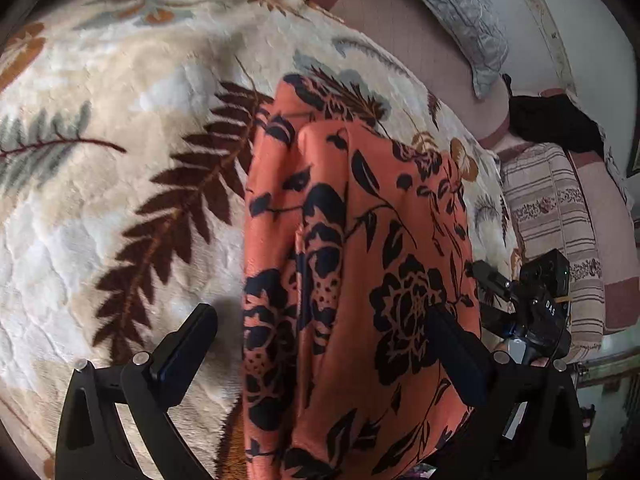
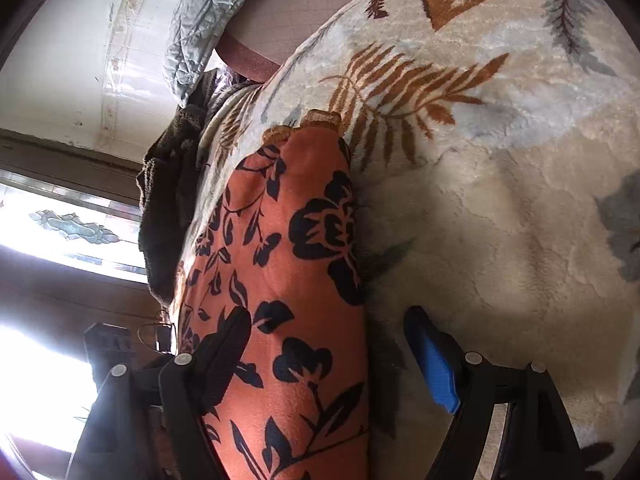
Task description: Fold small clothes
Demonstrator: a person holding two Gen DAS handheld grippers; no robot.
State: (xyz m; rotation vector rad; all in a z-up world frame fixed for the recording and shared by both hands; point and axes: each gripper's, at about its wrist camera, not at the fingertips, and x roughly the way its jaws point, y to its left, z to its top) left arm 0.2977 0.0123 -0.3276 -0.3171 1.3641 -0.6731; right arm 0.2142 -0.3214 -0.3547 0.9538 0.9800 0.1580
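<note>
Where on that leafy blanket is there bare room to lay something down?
The blanket is bare left of the orange floral garment. Toward the striped cushion and dark cloth it gets crowded, with the right gripper there.

Only readable text: white letters "DAS" on the black body of the right gripper, seen at the right edge of the left wrist view. No legible text in the right wrist view.
</note>
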